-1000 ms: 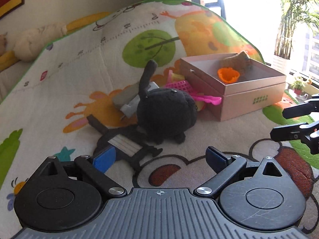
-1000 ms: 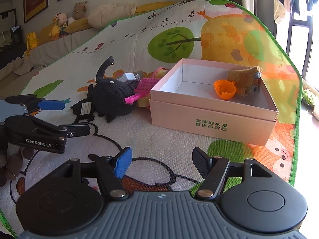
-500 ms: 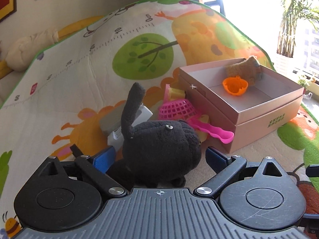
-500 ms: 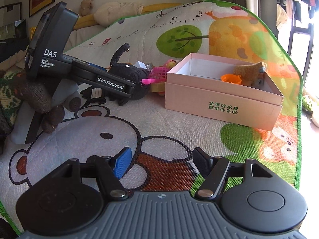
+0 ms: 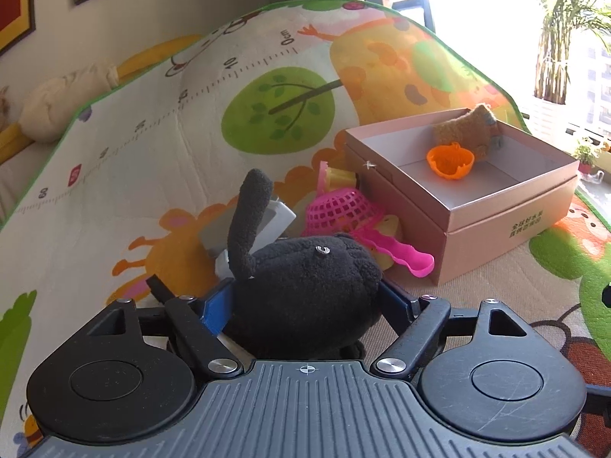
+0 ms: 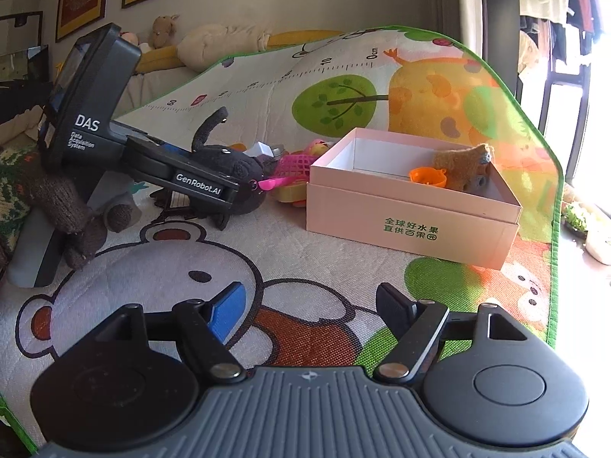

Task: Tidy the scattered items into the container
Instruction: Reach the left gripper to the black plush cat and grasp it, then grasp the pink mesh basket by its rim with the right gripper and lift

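The left tongs [image 5: 305, 301] have just been closing on the soft black plush toy [image 5: 305, 286]. It goes in the far pink cardboard box [image 5: 496, 206]. The right tongs [image 6: 309, 305] wait apart, empty.

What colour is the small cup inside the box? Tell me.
Orange; the cup shows best in the left wrist view, lying beside a tan plush in the pink box.

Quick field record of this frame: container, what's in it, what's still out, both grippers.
container: pink box, open, on play mat
in box: orange cup, brown plush
outside: pink net scoop, black plush
left gripper: jaws just closing around the black plush, pads at its sides
right gripper: open, jaws just opening, nothing between
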### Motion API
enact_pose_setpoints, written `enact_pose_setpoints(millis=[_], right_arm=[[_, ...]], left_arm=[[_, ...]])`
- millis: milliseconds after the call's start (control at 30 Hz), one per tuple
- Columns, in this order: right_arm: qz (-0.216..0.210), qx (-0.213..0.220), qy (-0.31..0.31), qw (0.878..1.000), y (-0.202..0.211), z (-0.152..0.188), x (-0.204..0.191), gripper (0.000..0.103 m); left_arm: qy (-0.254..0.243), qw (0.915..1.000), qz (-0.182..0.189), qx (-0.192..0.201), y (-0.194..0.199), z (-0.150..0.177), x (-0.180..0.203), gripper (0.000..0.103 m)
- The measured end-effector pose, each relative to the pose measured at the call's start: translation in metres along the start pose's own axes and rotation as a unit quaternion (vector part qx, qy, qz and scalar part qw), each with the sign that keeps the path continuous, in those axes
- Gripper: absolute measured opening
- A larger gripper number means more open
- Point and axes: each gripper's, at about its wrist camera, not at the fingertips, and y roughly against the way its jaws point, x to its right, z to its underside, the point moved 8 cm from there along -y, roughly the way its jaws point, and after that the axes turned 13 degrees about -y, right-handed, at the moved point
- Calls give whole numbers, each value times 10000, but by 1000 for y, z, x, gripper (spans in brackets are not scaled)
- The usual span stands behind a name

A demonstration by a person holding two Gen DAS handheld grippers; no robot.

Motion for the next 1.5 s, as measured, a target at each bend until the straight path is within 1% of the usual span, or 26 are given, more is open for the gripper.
enact_pose_setpoints(millis=[200,333,400,500,667,733,767,800,833,900,933,967,1067,1100,1133,1233,1333,1433,1500], right_arm=[[5,-47,42,10000,-2,-2,-3,76],[-32,-91,146,9998,-5,-3,-9,76],[-40,-101,223,9997,-7,-6,-13,76],[-47,-127,359,9993,-12,-12,-20,76],[-155,-139,691,9974,-26,-27,-42,75],[-177,-119,928,9955,-34,-31,-55,66],[-165,-117,1062,9941,-39,-34,-61,64],[-111,-91,1232,9923,-44,-36,-68,56],[-32,-46,1405,9901,-49,-38,-73,52],[224,110,1875,9820,-64,-44,-84,48],[353,157,2051,9780,-72,-46,-88,41],[470,172,2187,9745,-81,-49,-90,38],[670,77,2246,9721,-103,-54,-89,28],[757,51,2241,9716,-108,-56,-87,23],[820,25,2220,9716,-111,-57,-85,15],[757,-26,2069,9754,-106,-57,-78,15],[499,-29,2042,9776,-80,-51,-79,14],[134,-241,2081,9777,-47,-30,-79,13],[87,-384,2133,9762,-27,-14,-71,13]], left_arm=[[172,9998,119,36,41,26,-6,82],[213,9998,-7,-1,59,47,-14,83],[276,9995,-118,22,64,55,-19,90],[469,9985,-277,75,70,64,-30,96],[866,9957,-291,139,73,81,-43,98],[1044,9940,-322,71,70,91,-48,99],[1199,9923,-322,16,69,96,-51,98],[1406,9896,-297,7,68,99,-57,98],[1581,9870,-282,66,70,101,-62,98],[1878,9818,-255,96,70,106,-70,99],[1977,9800,-211,112,70,107,-72,99],[2042,9787,-181,139,71,108,-73,99],[2028,9788,-161,237,73,108,-72,100],[1982,9797,-150,271,74,106,-70,100],[1950,9803,-144,292,74,105,-68,100],[1957,9801,-124,313,74,105,-68,101],[2043,9784,-100,288,73,107,-70,101],[2040,9785,-149,276,73,107,-69,101],[2011,9790,-195,275,74,107,-69,101]])
